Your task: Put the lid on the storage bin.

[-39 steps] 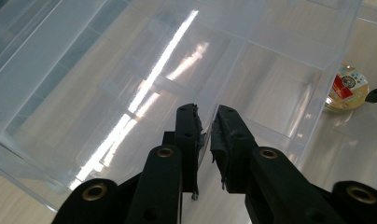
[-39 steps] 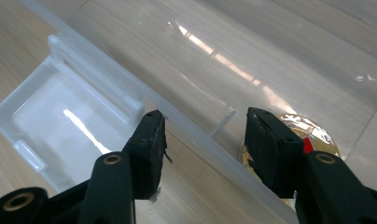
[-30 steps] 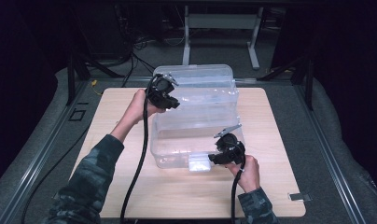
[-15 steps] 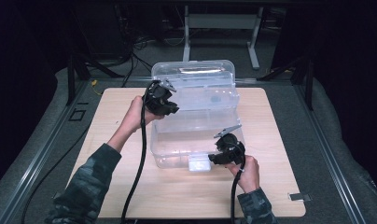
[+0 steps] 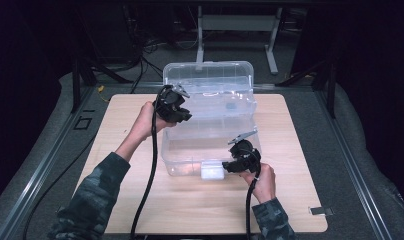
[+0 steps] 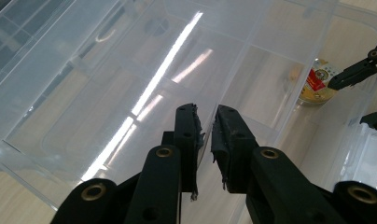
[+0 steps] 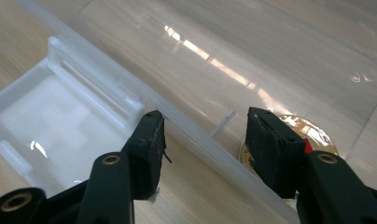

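High view: clear box (image 5: 210, 125) mid-table; left gripper (image 5: 186, 116) jaws pinched its tray edge, right gripper (image 5: 225, 167) jaws straddled front rim, spread.

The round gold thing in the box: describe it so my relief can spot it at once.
On the wooden table stands an open clear plastic box. Inside, at its near wall by the right tongs, lies a small round gold tin with a red label, the sole coloured item visible among clear plastic.

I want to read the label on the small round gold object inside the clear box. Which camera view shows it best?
The left gripper view: the round gold object lies unobstructed behind the clear box wall, red label facing the camera, though its print is too small to read. In the right gripper view the right gripper hides much of it. The high view cannot resolve it.
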A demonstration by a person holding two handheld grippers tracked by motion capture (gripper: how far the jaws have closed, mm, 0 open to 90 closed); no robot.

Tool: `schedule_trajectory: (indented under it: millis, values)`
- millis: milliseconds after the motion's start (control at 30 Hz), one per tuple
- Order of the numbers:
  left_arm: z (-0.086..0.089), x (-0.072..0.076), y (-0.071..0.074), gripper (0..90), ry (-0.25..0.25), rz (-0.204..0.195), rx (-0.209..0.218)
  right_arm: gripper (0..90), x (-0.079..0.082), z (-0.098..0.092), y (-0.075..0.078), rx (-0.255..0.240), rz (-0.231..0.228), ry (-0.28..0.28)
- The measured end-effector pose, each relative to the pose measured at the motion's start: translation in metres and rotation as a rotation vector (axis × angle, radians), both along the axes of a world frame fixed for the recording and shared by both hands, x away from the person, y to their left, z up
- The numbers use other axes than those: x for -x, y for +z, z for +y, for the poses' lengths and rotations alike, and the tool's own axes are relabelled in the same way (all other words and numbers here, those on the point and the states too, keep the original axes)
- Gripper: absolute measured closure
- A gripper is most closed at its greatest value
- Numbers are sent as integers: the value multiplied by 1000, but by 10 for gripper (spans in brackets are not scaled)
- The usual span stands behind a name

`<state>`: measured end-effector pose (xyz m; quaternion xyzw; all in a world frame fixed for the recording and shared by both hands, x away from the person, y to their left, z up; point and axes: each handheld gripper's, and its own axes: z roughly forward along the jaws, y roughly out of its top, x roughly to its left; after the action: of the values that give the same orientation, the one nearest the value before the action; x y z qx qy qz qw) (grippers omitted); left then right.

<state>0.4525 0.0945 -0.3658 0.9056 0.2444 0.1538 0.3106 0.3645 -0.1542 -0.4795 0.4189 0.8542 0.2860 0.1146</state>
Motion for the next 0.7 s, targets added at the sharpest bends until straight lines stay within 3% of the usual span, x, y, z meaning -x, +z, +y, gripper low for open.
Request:
schedule_trajectory:
  millis: [700]
  values:
    - [-1, -8, -3, 781, 10, -1, 2, 474, -18, 3, 0, -2, 8, -24]
